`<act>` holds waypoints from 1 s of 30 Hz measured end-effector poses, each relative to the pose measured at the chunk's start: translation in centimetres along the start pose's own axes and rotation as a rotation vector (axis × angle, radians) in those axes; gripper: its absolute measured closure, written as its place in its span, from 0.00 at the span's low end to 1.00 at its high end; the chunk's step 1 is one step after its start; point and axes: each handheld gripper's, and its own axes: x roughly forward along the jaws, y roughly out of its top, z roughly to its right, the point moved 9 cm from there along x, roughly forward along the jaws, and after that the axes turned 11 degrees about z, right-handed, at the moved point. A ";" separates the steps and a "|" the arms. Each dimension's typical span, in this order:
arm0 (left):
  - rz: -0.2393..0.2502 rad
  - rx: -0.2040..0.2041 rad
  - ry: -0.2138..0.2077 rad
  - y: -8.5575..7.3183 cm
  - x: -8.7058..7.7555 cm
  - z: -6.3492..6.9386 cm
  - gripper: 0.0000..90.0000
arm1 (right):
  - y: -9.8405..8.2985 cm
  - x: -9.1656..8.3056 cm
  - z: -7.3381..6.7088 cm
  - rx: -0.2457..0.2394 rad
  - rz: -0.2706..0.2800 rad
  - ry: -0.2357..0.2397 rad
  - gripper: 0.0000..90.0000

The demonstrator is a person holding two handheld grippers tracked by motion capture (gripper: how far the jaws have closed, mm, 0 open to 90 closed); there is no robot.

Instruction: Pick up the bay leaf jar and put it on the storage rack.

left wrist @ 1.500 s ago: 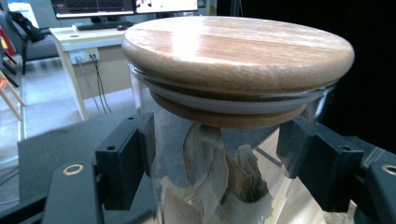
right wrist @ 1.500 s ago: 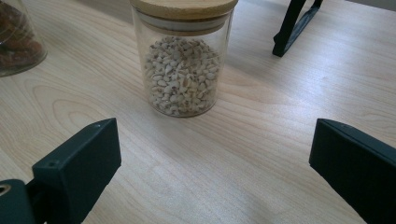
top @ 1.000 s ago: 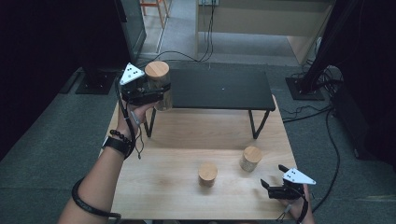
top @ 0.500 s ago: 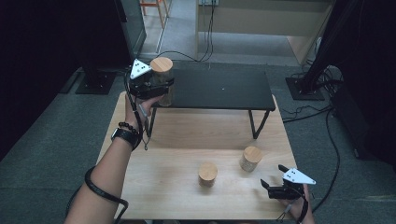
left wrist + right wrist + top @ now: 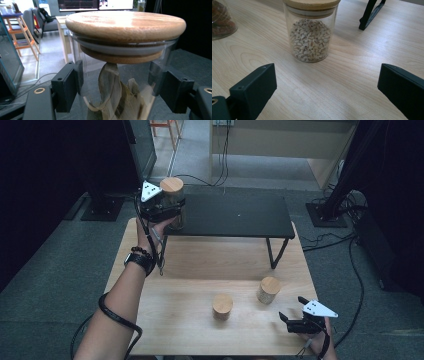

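Resting low at the near right corner of the table [image 5: 150,320], the right gripper [image 5: 295,315] has its jaws spread wide, with bare wood between them. In the right gripper view its two black jaws stand far apart at the bottom corners, and a grain jar [image 5: 310,30] stands just ahead of them on the wood, lid on, about half full of pale kernels. In the high view that jar [image 5: 269,290] sits just beyond the right gripper, and a second jar [image 5: 222,306] stands to its left, near but apart; both are upright with wooden lids. In the right gripper view the edge of that second jar [image 5: 222,22] shows at the top left with brown contents.

Farther off, a black shelf [image 5: 235,215] on thin legs spans the back of the table. The left forearm reaches up along the left side to the shelf's left end, where the left gripper [image 5: 170,210] is clamped on a leaf jar [image 5: 172,195]. The left gripper view shows both pads pressed against the glass on either side, just under the wooden lid [image 5: 125,22], with dried leaves [image 5: 112,95] inside. This jar is upright at the shelf's left end; whether its base rests on the shelf I cannot tell.
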 end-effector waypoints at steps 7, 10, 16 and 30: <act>-0.001 0.013 -0.001 0.0 0.6 0.0 0.28 | 0.0 0.0 0.0 -0.003 -0.001 -0.002 0.02; 0.008 0.005 -0.003 -0.1 0.4 0.0 0.28 | 0.0 0.0 -0.1 -0.004 -0.002 -0.002 0.02; 0.004 0.005 -0.010 -0.1 0.1 -0.2 0.28 | 0.0 0.1 -0.1 -0.008 -0.004 -0.005 0.02; 0.000 0.014 -0.011 0.3 0.3 -0.2 0.27 | 0.0 0.1 -0.2 -0.010 -0.006 -0.012 0.02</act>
